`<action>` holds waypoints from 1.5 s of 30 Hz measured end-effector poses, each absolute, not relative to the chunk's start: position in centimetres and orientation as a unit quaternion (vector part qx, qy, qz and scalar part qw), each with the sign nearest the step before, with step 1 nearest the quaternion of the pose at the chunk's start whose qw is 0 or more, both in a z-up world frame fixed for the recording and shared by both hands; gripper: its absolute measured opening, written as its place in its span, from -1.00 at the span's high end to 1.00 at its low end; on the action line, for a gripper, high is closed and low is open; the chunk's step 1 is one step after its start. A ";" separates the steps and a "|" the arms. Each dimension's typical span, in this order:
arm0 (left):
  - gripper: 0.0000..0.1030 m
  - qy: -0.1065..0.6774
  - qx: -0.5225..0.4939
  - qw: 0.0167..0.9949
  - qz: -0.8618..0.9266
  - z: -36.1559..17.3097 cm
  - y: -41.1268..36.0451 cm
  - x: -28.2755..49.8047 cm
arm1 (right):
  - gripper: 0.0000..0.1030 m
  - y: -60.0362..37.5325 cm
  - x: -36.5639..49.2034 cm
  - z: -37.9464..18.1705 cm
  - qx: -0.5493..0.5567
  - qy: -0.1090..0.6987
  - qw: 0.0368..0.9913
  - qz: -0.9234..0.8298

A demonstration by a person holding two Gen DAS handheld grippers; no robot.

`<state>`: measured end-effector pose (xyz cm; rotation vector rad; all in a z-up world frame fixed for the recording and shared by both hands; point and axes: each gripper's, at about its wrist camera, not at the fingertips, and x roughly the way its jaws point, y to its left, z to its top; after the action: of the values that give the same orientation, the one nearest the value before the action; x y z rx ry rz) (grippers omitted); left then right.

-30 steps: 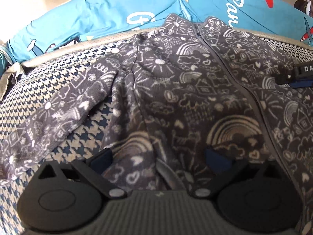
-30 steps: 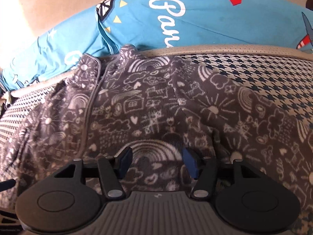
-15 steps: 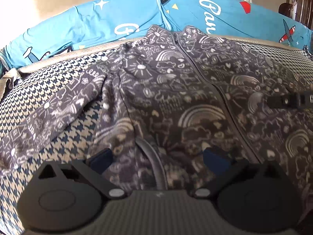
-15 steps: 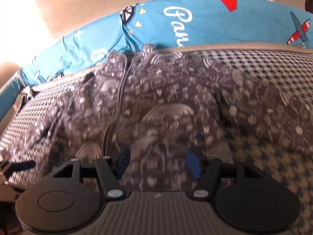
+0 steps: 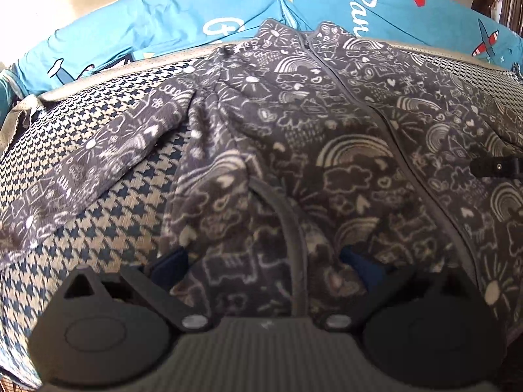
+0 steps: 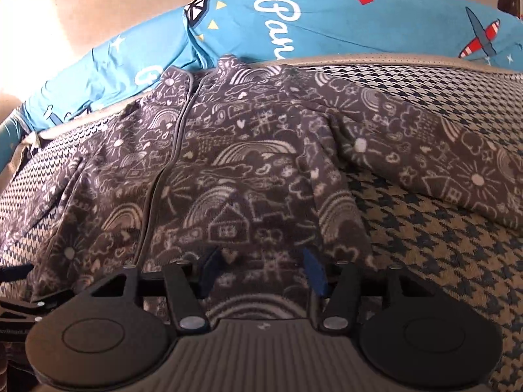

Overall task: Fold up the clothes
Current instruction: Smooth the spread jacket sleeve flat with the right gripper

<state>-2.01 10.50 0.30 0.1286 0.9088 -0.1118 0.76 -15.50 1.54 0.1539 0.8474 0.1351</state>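
On a houndstooth-patterned bed cover point(image 5: 108, 228), a grey fleece jacket point(image 5: 327, 137) printed with white doodles of rainbows, suns and houses lies front up, its zip point(image 5: 385, 124) closed down the middle and its collar toward a blue printed pillow point(image 5: 137, 32) at the far edge. At far left in the left wrist view, one sleeve point(image 5: 91, 160) stretches out over the cover, away from the body of the garment. Moving right, the left gripper point(image 5: 264, 261) sits low at the hem, its blue-padded fingers point(image 5: 170, 263) spread wide with bunched fleece and a curved grey pocket seam point(image 5: 287, 215) lying between them; the fingers are not pressed onto the cloth. Farther right, a black part of the other tool point(image 5: 493, 166) shows over the jacket. In the right wrist view, the right gripper point(image 6: 263, 269) rests at the hem on the other side of the zip, fingers likewise apart with flat fleece between the blue pads point(image 6: 315, 269). At far right the second sleeve point(image 6: 441, 163) angles out across the cover, well apart from the gripper.
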 end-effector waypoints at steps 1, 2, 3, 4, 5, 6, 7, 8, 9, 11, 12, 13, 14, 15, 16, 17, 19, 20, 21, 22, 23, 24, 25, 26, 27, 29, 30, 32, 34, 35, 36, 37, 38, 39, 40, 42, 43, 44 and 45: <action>-1.00 0.437 0.060 0.896 -0.055 0.4 10.6 -2.1 | 0.09 -15.7 0.7 1.5 0.075 0.410 0.907 0.064; -1.00 0.436 0.059 0.896 -0.056 0.5 10.7 -2.3 | 0.13 -15.8 0.6 1.6 0.077 0.409 0.907 0.063; -1.00 0.434 0.057 0.897 -0.057 0.6 10.9 -2.4 | 0.13 -16.0 0.5 1.6 0.081 0.407 0.908 0.062; -1.00 0.433 0.055 0.898 -0.058 0.7 11.0 -2.5 | 0.13 -16.1 0.4 1.7 0.086 0.406 0.908 0.062; -1.00 0.431 0.053 0.899 -0.059 0.9 11.1 -2.7 | 0.11 -16.1 0.3 1.8 0.090 0.405 0.908 0.062; -1.00 0.429 0.052 0.900 -0.059 1.1 11.1 -2.9 | 0.09 -16.1 0.1 2.0 0.094 0.405 0.908 0.063; -1.00 0.426 0.051 0.901 -0.060 1.3 11.2 -3.1 | 0.08 -16.2 -0.2 2.1 0.096 0.404 0.908 0.062; -1.00 0.424 0.050 0.902 -0.061 1.5 11.2 -3.3 | 0.03 -16.2 -0.6 2.3 0.097 0.403 0.908 0.060; -1.00 0.422 0.049 0.903 -0.062 1.6 11.2 -3.5 | 0.00 -16.2 -1.0 2.5 0.098 0.401 0.909 0.058; -1.00 0.420 0.045 0.904 -0.064 1.8 11.3 -3.9 | -0.11 -16.2 -1.9 2.8 0.099 0.402 0.909 0.050; -1.00 0.418 0.043 0.905 -0.065 1.9 11.3 -4.1 | -0.11 -16.4 -2.4 2.9 0.102 0.402 0.908 0.050; -1.00 0.417 0.042 0.906 -0.066 2.0 11.4 -4.3 | -0.11 -16.5 -2.8 3.0 0.106 0.402 0.908 0.051; -1.00 0.416 0.040 0.906 -0.067 2.1 11.4 -4.5 | -0.11 -16.6 -3.3 3.1 0.111 0.402 0.907 0.052; -1.00 0.414 0.040 0.907 -0.068 2.2 11.4 -4.7 | -0.11 -16.7 -3.8 3.2 0.115 0.402 0.907 0.054; -1.00 0.413 0.043 0.907 -0.069 2.2 11.4 -4.9 | -0.11 -16.9 -4.3 3.3 0.118 0.403 0.906 0.055; -1.00 0.412 0.045 0.907 -0.069 2.2 11.4 -5.0 | -0.11 -16.9 -4.7 3.3 0.118 0.404 0.906 0.055; -1.00 0.413 0.048 0.907 -0.068 2.1 11.4 -5.3 | -0.11 -17.0 -5.6 3.4 0.115 0.405 0.905 0.054; -1.00 0.414 0.047 0.907 -0.068 2.1 11.5 -5.3 | -0.11 -17.0 -6.0 3.5 0.113 0.406 0.905 0.054; -1.00 0.415 0.044 0.906 -0.068 2.1 11.6 -5.4 | -0.12 -17.0 -6.4 3.5 0.112 0.408 0.905 0.054; -1.00 0.415 0.042 0.906 -0.068 2.2 11.7 -5.5 | -0.12 -16.9 -6.9 3.5 0.111 0.410 0.904 0.055; -1.00 0.415 0.041 0.906 -0.068 2.2 11.7 -5.6 | -0.13 -16.9 -7.3 3.5 0.110 0.413 0.902 0.056; -1.00 0.415 0.041 0.906 -0.068 2.2 11.8 -5.7 | -0.13 -16.9 -7.7 3.4 0.107 0.416 0.901 0.055; -1.00 0.416 0.041 0.906 -0.068 2.2 11.8 -5.8 | -0.13 -16.9 -8.0 3.4 0.102 0.420 0.901 0.052; -1.00 0.416 0.040 0.906 -0.069 2.2 11.9 -5.9 | -0.13 -16.9 -8.4 3.3 0.096 0.423 0.900 0.048; -1.00 0.417 0.039 0.905 -0.069 2.2 12.0 -6.0 | -0.13 -16.8 -8.7 3.3 0.090 0.426 0.899 0.045; -1.00 0.420 0.035 0.904 -0.069 2.2 12.1 -6.1 | -0.13 -16.8 -9.4 3.2 0.079 0.432 0.898 0.038; -1.00 0.420 0.032 0.904 -0.068 2.2 12.2 -6.1 | -0.13 -16.8 -9.7 3.1 0.074 0.435 0.897 0.034; -1.00 0.422 0.030 0.904 -0.066 2.2 12.2 -6.3 | -0.15 -17.1 -10.0 2.9 0.074 0.441 0.894 0.021; -1.00 0.423 0.028 0.903 -0.064 2.1 12.2 -6.4 | -0.21 -17.3 -10.3 2.7 0.074 0.447 0.891 0.008; -1.00 0.426 0.028 0.902 -0.062 2.1 12.2 -6.4 | -0.23 -17.4 -10.4 2.6 0.074 0.450 0.890 0.001; -1.00 0.428 0.025 0.901 -0.060 2.0 12.2 -6.5 | -0.26 -17.6 -10.6 2.5 0.073 0.453 0.888 -0.005; -1.00 0.431 0.021 0.900 -0.058 1.9 12.3 -6.6 | -0.32 -17.7 -10.7 2.4 0.073 0.456 0.887 -0.012; -1.00 0.433 0.017 0.900 -0.057 1.9 12.4 -6.7 | -0.38 -17.8 -10.9 2.3 0.073 0.459 0.885 -0.018; -1.00 0.433 0.014 0.899 -0.057 1.9 12.5 -6.8 | -0.40 -17.9 -11.0 2.2 0.073 0.462 0.884 -0.025; -1.00 0.434 0.011 0.899 -0.056 1.9 12.6 -6.9 | -0.40 -18.1 -11.2 2.1 0.073 0.465 0.882 -0.032; -1.00 0.427 0.009 0.902 -0.058 2.1 12.7 -7.2 | -0.40 -18.4 -11.6 2.2 0.076 0.459 0.885 -0.038; -1.00 0.421 0.008 0.905 -0.060 2.3 12.7 -7.3 | -0.40 -18.4 -11.8 2.5 0.078 0.449 0.889 -0.033; -1.00 0.415 0.007 0.908 -0.061 2.5 12.8 -7.5 | -0.40 -18.4 -12.1 2.9 0.079 0.438 0.895 -0.030; -1.00 0.410 0.005 0.910 -0.061 2.7 12.9 -7.6 | -0.40 -18.3 -12.4 3.2 0.079 0.424 0.902 -0.026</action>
<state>-7.60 12.85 2.74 0.0095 0.8449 -0.1259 -12.44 -18.26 3.20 0.1640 0.8774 -0.0545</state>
